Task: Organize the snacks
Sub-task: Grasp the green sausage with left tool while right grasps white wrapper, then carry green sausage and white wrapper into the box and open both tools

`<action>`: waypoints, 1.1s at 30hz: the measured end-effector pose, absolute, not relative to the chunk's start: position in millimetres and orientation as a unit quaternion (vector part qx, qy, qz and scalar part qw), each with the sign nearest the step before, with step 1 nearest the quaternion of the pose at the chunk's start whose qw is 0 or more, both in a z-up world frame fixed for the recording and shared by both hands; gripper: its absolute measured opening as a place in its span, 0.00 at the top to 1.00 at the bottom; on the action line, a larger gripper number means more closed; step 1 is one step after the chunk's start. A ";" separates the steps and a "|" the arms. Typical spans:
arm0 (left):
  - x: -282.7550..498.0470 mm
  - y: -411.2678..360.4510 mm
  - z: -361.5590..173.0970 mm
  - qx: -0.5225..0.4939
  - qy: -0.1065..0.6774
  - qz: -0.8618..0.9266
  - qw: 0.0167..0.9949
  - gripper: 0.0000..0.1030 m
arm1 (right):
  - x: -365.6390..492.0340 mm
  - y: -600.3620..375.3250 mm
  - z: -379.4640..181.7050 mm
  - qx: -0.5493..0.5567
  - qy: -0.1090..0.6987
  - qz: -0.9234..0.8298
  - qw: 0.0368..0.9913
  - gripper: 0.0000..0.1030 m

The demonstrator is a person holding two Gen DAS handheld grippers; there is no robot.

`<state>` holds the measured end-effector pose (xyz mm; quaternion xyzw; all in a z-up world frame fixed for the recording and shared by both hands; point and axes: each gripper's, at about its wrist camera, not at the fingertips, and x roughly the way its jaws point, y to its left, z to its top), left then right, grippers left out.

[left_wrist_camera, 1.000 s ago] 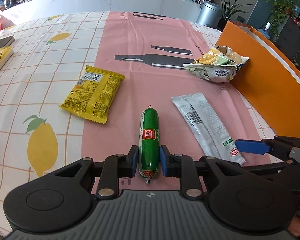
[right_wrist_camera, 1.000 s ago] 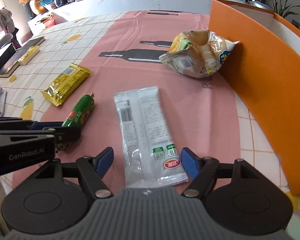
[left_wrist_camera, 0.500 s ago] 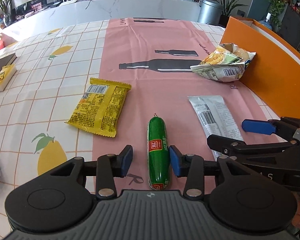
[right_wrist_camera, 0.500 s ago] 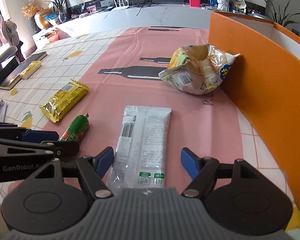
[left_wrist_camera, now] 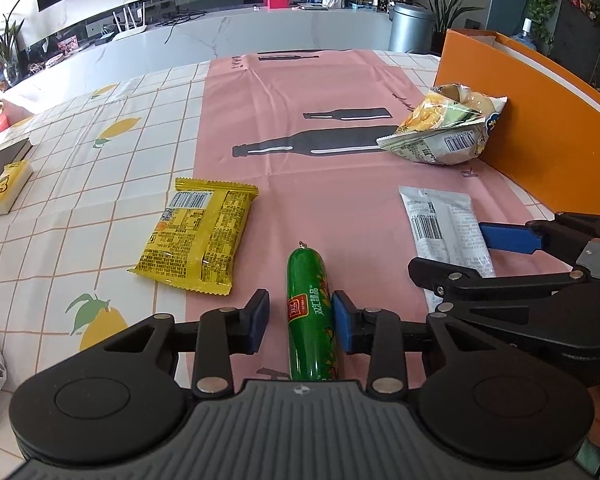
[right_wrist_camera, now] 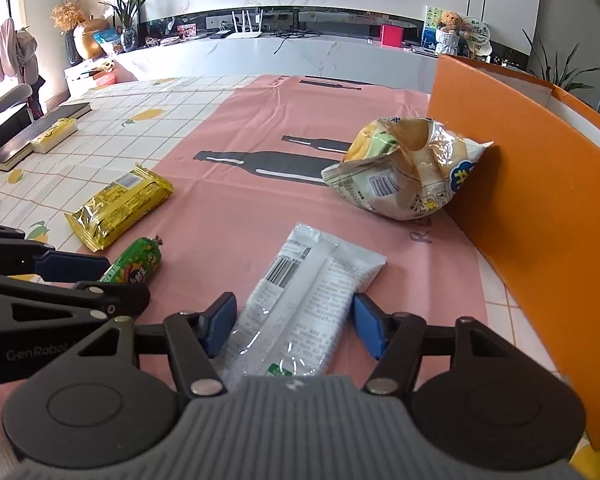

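Left gripper [left_wrist_camera: 300, 322], having let go, closes again around the green plastic-wrapped sausage stick [left_wrist_camera: 311, 320], right gripper [right_wrist_camera: 292, 330] closes around the white foil snack sachet [right_wrist_camera: 300, 308]; neither clamped, both pickups imminent.

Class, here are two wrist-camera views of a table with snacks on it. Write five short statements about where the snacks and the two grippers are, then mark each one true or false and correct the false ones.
1. The green sausage lies between the left gripper's fingers. True; its jaws are closing.
2. The yellow snack packet sits inside the orange box. False: it lies on the tablecloth, well away from the box.
3. The crumpled chip bag rests against the orange box's wall. True.
4. The right gripper straddles the yellow packet. False: the white snack packet is between its closing jaws.
5. The sausage stands upright. False: it lies flat.
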<state>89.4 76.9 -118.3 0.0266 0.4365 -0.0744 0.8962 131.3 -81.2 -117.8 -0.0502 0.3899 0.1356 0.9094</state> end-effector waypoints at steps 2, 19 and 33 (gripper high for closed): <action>90.2 75.3 -118.3 0.026 0.435 -0.076 0.897 0.67 | 131.7 -82.5 -117.1 -0.046 0.391 0.137 0.909 0.44; 82.9 85.6 -106.5 -0.046 0.436 -0.065 0.896 0.76 | 120.8 -112.4 -95.2 0.034 0.397 0.158 0.903 0.49; 57.8 64.4 -54.4 -0.085 0.406 -0.095 0.905 0.76 | 85.6 -143.6 -44.4 0.044 0.342 0.168 0.924 0.51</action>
